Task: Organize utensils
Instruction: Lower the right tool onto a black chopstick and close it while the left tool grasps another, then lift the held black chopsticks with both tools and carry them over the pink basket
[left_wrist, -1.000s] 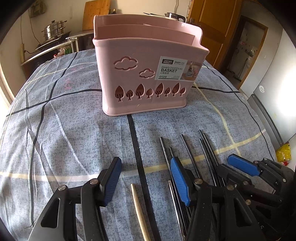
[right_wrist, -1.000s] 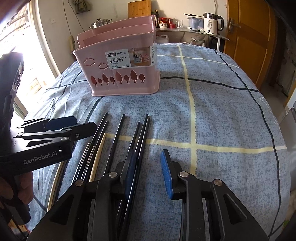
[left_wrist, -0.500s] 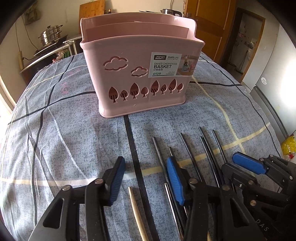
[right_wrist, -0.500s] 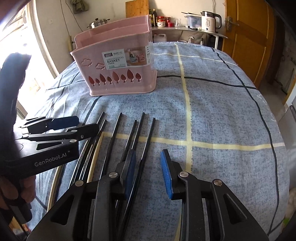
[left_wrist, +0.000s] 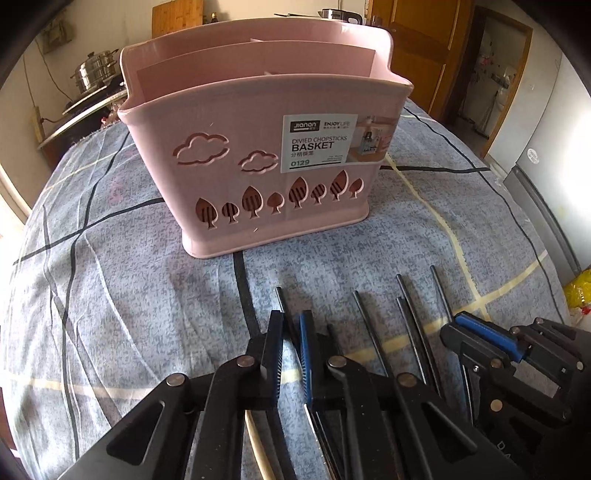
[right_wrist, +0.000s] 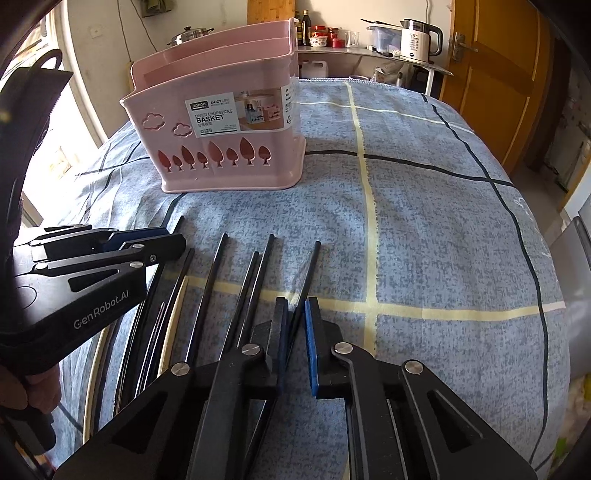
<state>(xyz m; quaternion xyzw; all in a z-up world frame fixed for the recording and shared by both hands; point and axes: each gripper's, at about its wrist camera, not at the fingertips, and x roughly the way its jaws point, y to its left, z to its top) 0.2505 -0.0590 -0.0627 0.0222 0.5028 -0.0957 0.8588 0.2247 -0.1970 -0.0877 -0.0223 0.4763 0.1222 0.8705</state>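
Pink basket (left_wrist: 258, 173): divided plastic holder, upright in the upper centre of the left wrist view, standing on a blue checked cloth (left_wrist: 110, 295); cloud and tree cut-outs on the front wall, white label at upper right of that wall; inner compartments only partly visible, contents cannot be told. Same basket (right_wrist: 221, 125) sits in the upper left of the right wrist view. Chopsticks (right_wrist: 255, 280): several dark sticks lying flat on the cloth in a loose fan, tips toward the basket, well apart from it, across the lower centre and lower left of that view. One pale stick (left_wrist: 258, 443) at the bottom centre of the left wrist view, under the tool. Left gripper (left_wrist: 291, 343): bottom centre, fingers drawn close with a narrow gap, a dark chopstick (left_wrist: 282, 302) running between them; whether the pads actually press it is hard to tell. Right gripper (right_wrist: 295, 325): bottom centre of its own view, fingers likewise nearly together around the rightmost dark stick (right_wrist: 308, 273), seemingly pinching it. Background: wooden door (right_wrist: 491, 74) at upper right, kettle (right_wrist: 419, 38) on a shelf, steel pot (left_wrist: 94, 70) at upper left.
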